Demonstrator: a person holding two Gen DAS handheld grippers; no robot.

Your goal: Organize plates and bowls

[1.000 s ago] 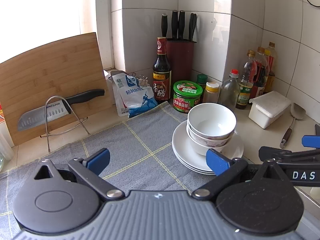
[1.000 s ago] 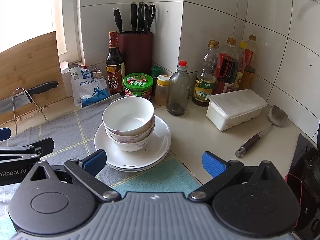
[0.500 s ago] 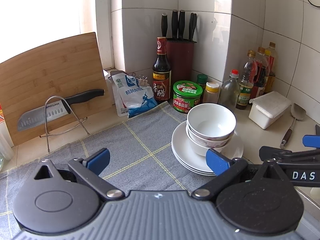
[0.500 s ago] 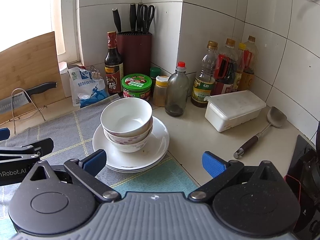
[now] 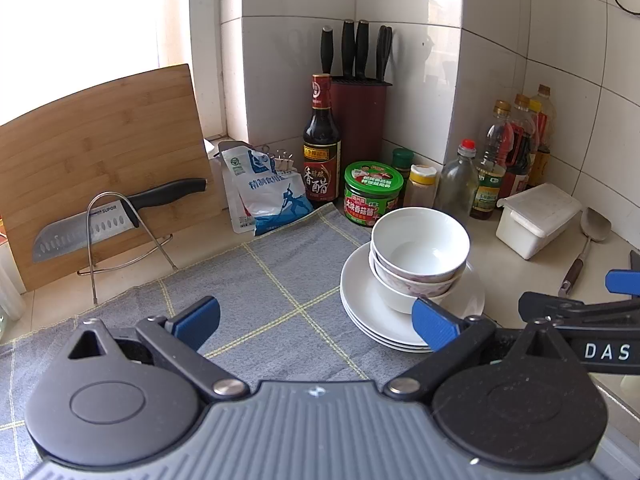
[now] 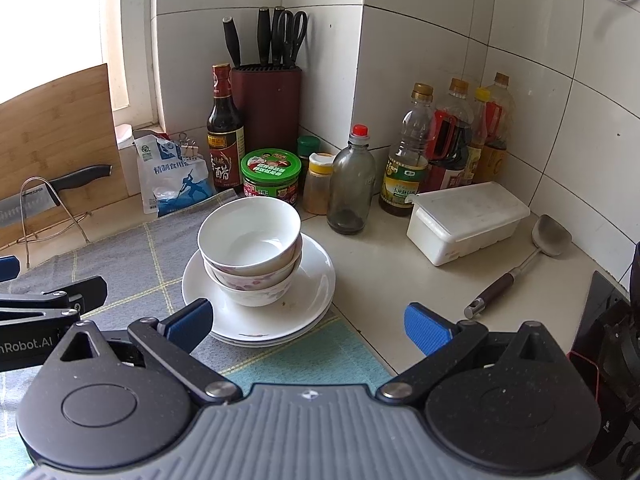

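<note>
Stacked white bowls (image 5: 420, 246) (image 6: 249, 240), a plain one nested in a flower-patterned one, sit on a stack of white plates (image 5: 362, 304) (image 6: 312, 280) at the right edge of a grey checked cloth (image 5: 240, 292). My left gripper (image 5: 316, 320) hovers open over the cloth, its right finger just in front of the plates. My right gripper (image 6: 308, 322) is open too, in front of the plates' right side, with its left fingertip near the rim. Neither holds anything. Each gripper shows at the edge of the other's view.
Behind the stack stand a green-lidded jar (image 6: 271, 176), vinegar bottle (image 6: 225, 136), knife block (image 6: 266, 96), spice jars and oil bottles (image 6: 452, 140). A white lidded box (image 6: 468, 220) and a ladle (image 6: 516, 268) lie right. A cutting board (image 5: 100, 160) and knife on a wire rack (image 5: 120, 212) stand left.
The right gripper's view has shifted slightly, so the bowls and plates sit a little further left in it. The left gripper has barely moved. Both stay open.
</note>
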